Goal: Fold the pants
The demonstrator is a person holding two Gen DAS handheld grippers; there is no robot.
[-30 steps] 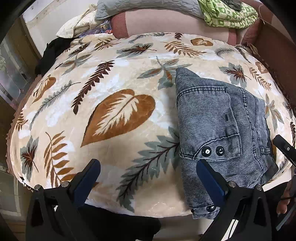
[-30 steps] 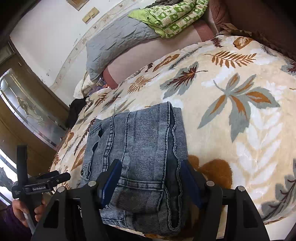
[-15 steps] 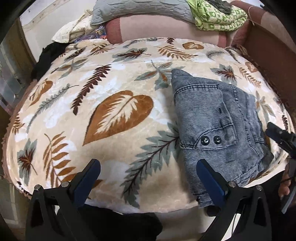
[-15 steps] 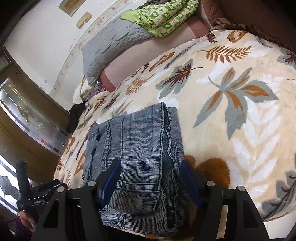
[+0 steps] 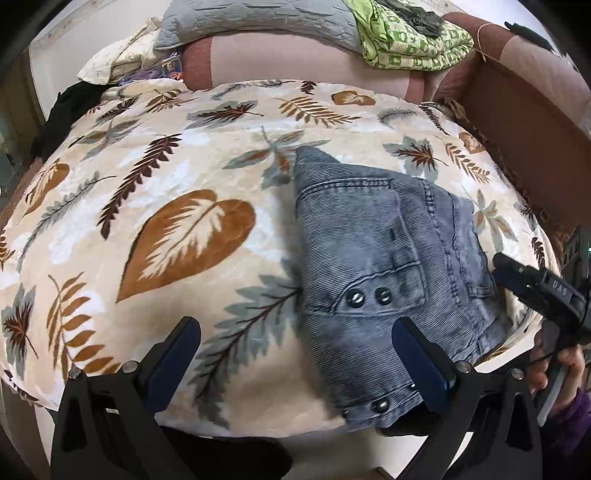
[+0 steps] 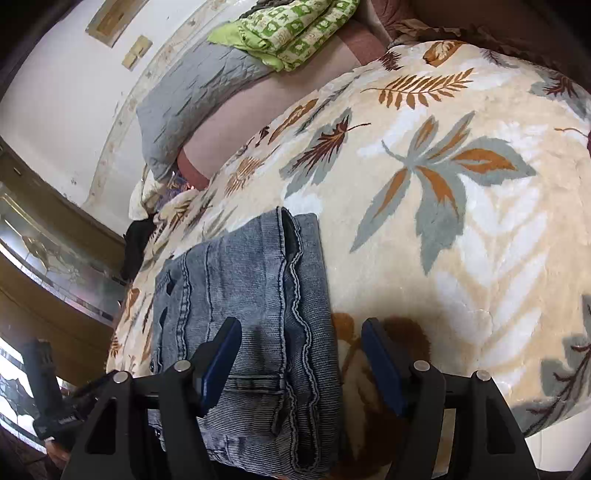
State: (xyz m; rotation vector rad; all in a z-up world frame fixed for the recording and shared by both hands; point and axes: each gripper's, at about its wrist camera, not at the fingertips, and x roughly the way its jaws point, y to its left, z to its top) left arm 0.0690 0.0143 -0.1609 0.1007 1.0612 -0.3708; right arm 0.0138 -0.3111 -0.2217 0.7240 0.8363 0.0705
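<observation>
The grey-blue denim pants (image 5: pixel 388 266) lie folded into a compact stack on the leaf-print blanket (image 5: pixel 166 192), near its front edge. My left gripper (image 5: pixel 295 350) is open wide, its right fingertip (image 5: pixel 417 354) hovering over the pants' near corner by the rivets, and it holds nothing. In the right wrist view, the pants (image 6: pixel 251 295) show their stacked hem edges. My right gripper (image 6: pixel 301 354) is open and straddles the pants' right edge, one finger over denim and one over blanket. The pads do not press on the cloth.
A grey quilted pillow (image 5: pixel 258 18) and a green patterned cloth (image 5: pixel 406 40) lie on the pink headrest at the back. A brown bed frame (image 5: pixel 535 140) runs along the right. Dark clothing (image 5: pixel 66 107) sits at the far left corner.
Both cameras tilted slightly, so the pants sit a little lower and more of the far bed shows. The pants have not shifted on the blanket, and both grippers kept their opening.
</observation>
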